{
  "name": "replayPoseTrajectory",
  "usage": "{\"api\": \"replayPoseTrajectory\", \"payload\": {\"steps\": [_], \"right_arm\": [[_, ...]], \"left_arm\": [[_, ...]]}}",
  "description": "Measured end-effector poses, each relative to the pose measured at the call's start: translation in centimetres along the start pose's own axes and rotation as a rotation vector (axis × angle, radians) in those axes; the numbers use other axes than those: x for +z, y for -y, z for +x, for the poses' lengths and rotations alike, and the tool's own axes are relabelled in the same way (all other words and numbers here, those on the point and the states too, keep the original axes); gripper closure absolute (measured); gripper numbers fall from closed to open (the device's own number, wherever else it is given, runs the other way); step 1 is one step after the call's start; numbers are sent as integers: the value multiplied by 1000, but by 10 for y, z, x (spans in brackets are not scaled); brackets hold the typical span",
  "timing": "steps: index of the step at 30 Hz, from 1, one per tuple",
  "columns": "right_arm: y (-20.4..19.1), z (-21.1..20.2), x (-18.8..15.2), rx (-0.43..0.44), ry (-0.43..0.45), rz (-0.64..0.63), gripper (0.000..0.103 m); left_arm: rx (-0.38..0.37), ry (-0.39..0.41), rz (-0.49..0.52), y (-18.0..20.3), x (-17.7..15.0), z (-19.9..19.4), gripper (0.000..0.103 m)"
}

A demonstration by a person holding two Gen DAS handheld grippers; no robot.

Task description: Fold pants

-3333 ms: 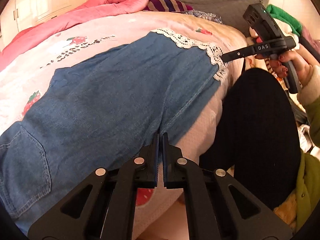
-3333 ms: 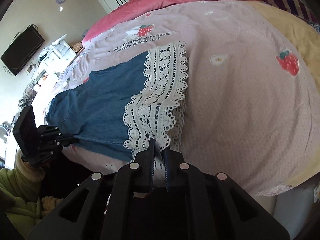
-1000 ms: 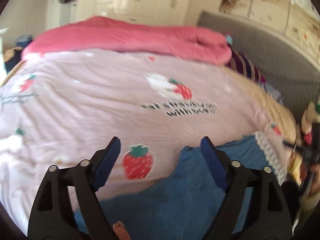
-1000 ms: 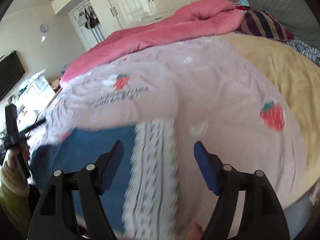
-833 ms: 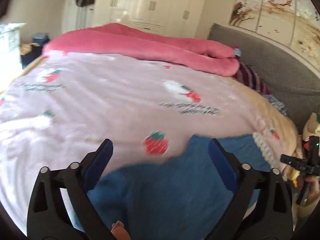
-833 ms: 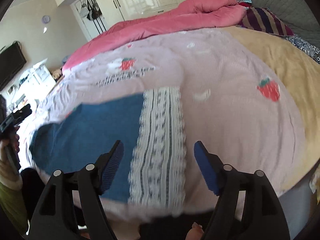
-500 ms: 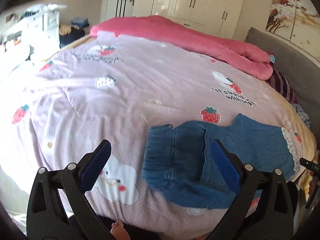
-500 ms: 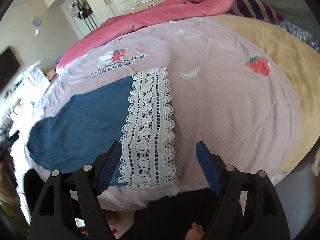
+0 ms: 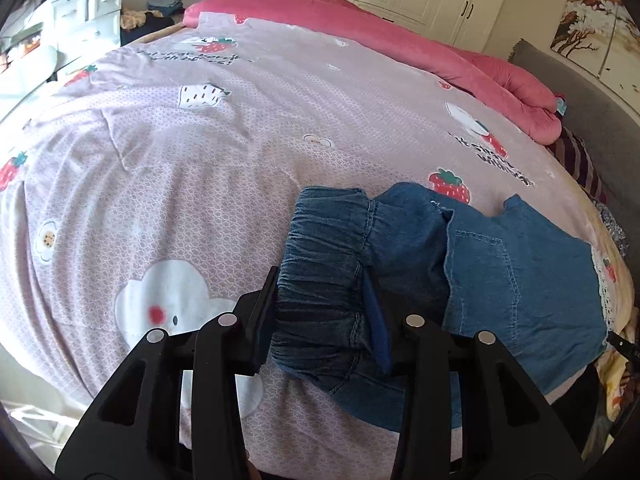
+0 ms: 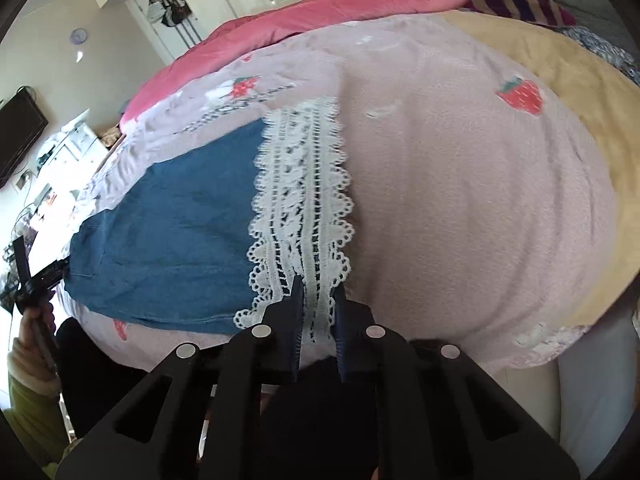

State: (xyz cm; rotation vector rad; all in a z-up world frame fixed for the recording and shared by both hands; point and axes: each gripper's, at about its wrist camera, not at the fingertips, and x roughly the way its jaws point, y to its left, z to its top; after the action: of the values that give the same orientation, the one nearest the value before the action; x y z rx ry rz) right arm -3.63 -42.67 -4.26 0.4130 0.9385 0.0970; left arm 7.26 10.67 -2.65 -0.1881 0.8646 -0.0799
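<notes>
Blue denim pants (image 9: 500, 276) with a white lace hem (image 10: 304, 216) lie folded lengthwise near the front edge of the bed. My left gripper (image 9: 324, 312) is partly closed, its jaws on either side of the gathered elastic waistband (image 9: 320, 276). My right gripper (image 10: 316, 312) is narrowed around the near end of the lace hem, with lace between the jaws and a gap still showing. In the right wrist view the denim (image 10: 172, 232) stretches left toward the other hand-held gripper (image 10: 36, 276).
The bed has a pink strawberry-print cover (image 9: 180, 152), a rolled pink duvet (image 9: 440, 56) at the far side and a yellow blanket (image 10: 560, 72) to the right. A white dresser (image 9: 80, 12) stands at the left. My dark-clothed legs (image 10: 320, 420) stand at the bed edge.
Both grippers were shut on the pants, then opened wide and lifted away. They have now come down again, the left around the waistband and the right around the lace hem, jaws narrowing.
</notes>
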Motion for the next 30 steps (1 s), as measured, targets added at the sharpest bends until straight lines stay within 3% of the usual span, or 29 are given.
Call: {"api": "replayPoseTrajectory", "payload": {"steps": [4,7,12,14,20,23,30], "right_arm": [[3,12,-5,3,-11,24,84],[8,6,-3,4,-15,50,69],[7,-21,-5,9,51,41,49],[6,-28,-7,5,64,35,45],[-1,-45,-15,16,98,9,34],[-8,-51,-18,9,119,-9,28],[-24,-43,-22,3,123,-27,20]], "left_arm": [[12,-3,-13,-2,-1,5,60],[5,-1,-28,-8,0,6,53],[2,46,-13,0,5,-27,50],[6,92,19,10,12,-45,39],[-49,194,155,66,31,-90,20],[-102,199,218,103,37,-93,13],[-246,164,337,186,42,-78,10]]}}
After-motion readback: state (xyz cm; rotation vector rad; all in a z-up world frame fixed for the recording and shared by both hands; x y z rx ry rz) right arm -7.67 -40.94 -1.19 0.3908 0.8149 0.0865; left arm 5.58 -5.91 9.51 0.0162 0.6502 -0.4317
